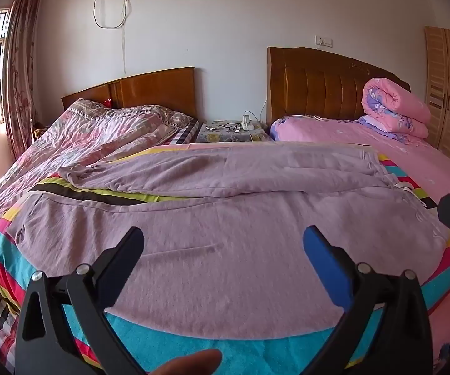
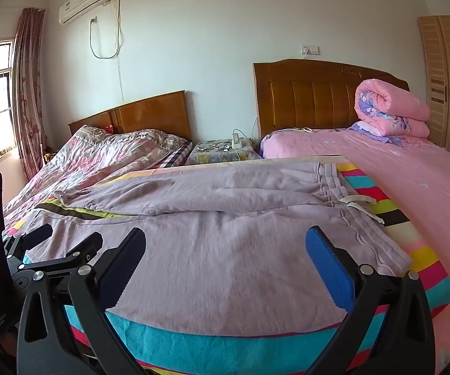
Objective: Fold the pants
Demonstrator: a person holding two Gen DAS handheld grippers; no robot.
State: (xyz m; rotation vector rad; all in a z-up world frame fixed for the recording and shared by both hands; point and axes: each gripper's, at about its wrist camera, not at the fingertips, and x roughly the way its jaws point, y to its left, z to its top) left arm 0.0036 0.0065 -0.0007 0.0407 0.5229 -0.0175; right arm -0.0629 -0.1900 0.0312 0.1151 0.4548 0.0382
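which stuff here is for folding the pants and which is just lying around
For the job:
- pants
- striped towel under them
- left hand-held gripper
- right hand-held gripper

Lying about:
- rolled pink quilt
- glasses
- power strip

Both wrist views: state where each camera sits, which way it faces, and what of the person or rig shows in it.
Left wrist: behind the open left gripper, above the near leg of the pants, facing the headboards; a fingertip shows, the right gripper at right.
Right wrist: behind the open right gripper, nearer the waistband, same heading; the left gripper shows at left.
Shared: pants, striped towel, pink quilt roll.
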